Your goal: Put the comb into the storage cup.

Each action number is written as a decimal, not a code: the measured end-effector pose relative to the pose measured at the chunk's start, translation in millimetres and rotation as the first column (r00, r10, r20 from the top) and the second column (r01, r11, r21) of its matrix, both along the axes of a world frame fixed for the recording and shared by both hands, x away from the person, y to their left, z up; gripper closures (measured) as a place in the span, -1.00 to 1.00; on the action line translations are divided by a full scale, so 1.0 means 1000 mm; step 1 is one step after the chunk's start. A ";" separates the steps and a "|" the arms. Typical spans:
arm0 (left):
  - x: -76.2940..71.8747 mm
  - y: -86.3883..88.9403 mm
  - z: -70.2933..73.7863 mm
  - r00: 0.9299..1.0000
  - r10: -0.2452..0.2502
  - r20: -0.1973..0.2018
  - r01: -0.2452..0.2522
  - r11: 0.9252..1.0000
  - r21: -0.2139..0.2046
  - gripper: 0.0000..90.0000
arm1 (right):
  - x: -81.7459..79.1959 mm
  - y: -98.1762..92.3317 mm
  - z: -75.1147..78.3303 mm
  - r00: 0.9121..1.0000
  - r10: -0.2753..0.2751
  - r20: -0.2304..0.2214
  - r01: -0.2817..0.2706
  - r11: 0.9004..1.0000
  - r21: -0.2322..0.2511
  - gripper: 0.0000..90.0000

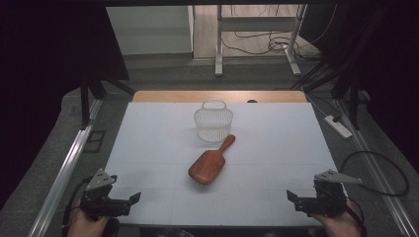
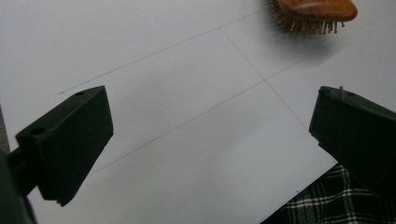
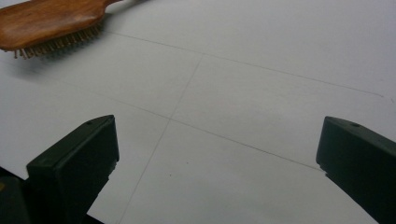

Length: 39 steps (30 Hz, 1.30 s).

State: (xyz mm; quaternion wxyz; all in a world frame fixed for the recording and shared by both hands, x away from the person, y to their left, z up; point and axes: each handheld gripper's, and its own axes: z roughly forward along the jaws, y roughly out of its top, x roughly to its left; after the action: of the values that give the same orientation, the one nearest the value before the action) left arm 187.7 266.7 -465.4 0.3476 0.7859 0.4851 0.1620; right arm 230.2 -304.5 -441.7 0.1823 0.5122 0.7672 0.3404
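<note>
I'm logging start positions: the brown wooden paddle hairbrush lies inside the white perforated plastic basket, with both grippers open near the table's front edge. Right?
Not quite. The brown wooden paddle hairbrush lies on the table, in front of the white perforated plastic basket, as the high view shows. The left gripper and right gripper are indeed open.

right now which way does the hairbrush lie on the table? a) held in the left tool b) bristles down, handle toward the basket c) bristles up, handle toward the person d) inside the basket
b: the hairbrush rests bristles down, its handle angled toward the white basket.
</note>
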 end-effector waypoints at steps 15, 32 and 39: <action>0.000 0.003 0.000 1.000 -0.001 -0.013 0.001 1.000 -0.024 -0.99 | 0.000 0.002 0.000 0.999 0.035 0.000 -0.035 0.999 -0.002 -1.00; 0.005 -0.003 0.001 0.998 -0.036 -0.042 0.036 0.999 0.000 -1.00 | 0.000 0.003 0.000 0.999 0.051 -0.003 -0.051 0.999 -0.005 -1.00; 0.009 -0.005 0.003 0.998 -0.040 -0.044 0.040 0.999 0.010 -1.00 | 0.001 0.003 -0.001 0.998 0.057 -0.006 -0.058 0.998 -0.009 -1.00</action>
State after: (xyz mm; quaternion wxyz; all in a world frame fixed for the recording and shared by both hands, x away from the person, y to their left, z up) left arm 196.7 261.5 -462.6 0.3359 0.8006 0.4760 0.1403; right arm 231.0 -301.1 -442.5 0.1727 0.4900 0.7837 0.3403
